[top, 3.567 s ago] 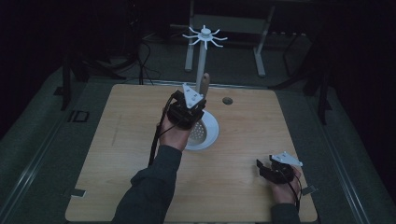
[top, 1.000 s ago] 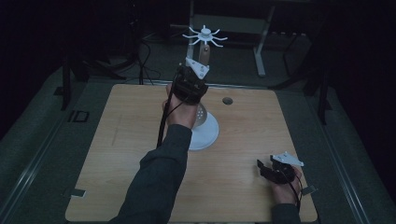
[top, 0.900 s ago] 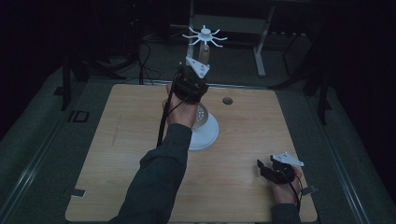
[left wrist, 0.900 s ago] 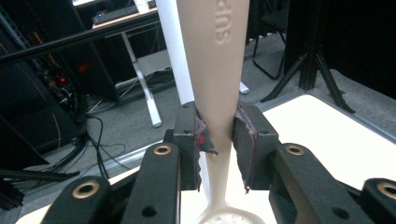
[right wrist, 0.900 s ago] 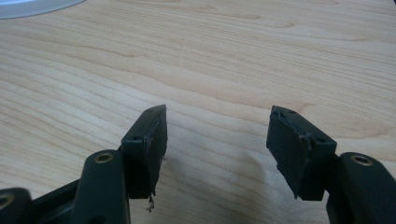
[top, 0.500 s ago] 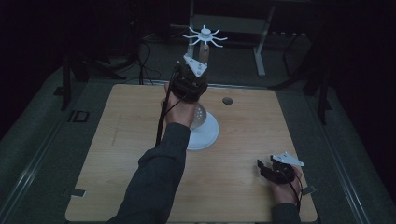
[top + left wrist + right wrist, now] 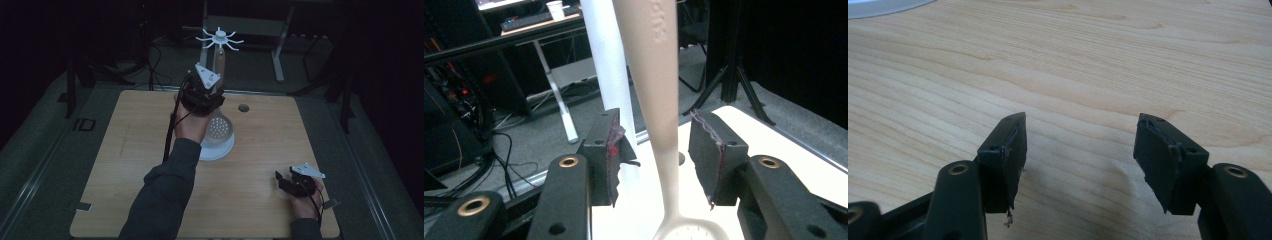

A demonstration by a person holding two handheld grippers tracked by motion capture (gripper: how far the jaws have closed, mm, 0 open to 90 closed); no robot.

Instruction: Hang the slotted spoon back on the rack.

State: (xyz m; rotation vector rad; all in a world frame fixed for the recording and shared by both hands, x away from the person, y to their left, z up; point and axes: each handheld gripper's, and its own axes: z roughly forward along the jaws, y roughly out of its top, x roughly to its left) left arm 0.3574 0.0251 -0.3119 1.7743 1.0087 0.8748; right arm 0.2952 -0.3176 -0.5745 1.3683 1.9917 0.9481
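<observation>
While embossed lettering on the beige plastic slotted-spoon handle (image 7: 651,75) stays unreadable, possibly "ools", left gripper (image 7: 659,155) jaws have just been opening, handle between, untouched. Right gripper (image 7: 1080,160) gapes wide over the light wooden table (image 7: 1098,60).

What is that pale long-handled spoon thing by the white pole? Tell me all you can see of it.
It is a cream slotted spoon, plastic by its look, with a long handle that narrows toward a round head dotted with holes. Raised letters mark the handle. It hangs upright, head down, beside the white pole of a rack. The left gripper has just been opening: its fingers stand either side of the handle without pressing it.
</observation>
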